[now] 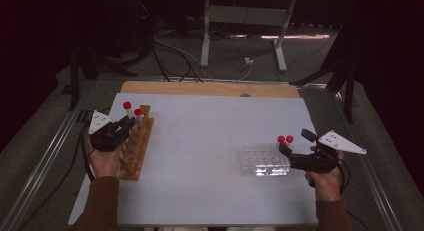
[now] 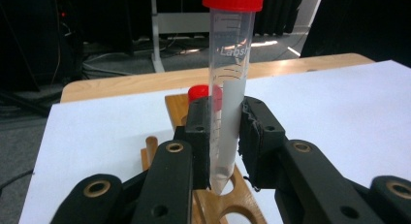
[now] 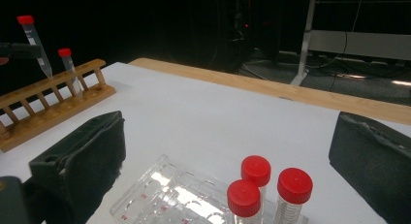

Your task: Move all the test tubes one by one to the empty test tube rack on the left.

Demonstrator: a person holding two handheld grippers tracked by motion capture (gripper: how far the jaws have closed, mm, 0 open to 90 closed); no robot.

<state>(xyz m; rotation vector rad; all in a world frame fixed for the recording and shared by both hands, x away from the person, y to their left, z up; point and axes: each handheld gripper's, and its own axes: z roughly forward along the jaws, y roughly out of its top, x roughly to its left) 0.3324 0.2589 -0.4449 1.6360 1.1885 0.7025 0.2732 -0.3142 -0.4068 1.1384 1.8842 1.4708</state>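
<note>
Your left gripper [image 2: 225, 151] is pinching a clear tube with a red cap [image 2: 229, 83], its two pads pressed on the lower part of the tube. The tube stands upright, its pointed tip just above a hole in the wooden rack [image 2: 220, 204]. In the high view this gripper [image 1: 127, 125] sits at the left edge of the desk [image 1: 200, 141], over the far end of the wooden rack [image 1: 136, 148], which lies along that left edge. A second red-capped tube [image 1: 138, 117] already stands in the rack just beside the one you hold [image 1: 128, 109]; in the left gripper view its cap [image 2: 203, 94] peeks out behind the pads.

Your right gripper [image 1: 287, 153] is near the right edge of the desk, and its jaws are spread wide with nothing between the pads. It rests just beside the right end of a clear plastic tray [image 1: 262, 161]. In the right gripper view, three red-capped tubes [image 3: 269, 185] stand close together in the near corner of that tray [image 3: 165, 195], between the two open pads but not touched by either. The tray and the wooden rack are well apart, on opposite sides of the desk.
</note>
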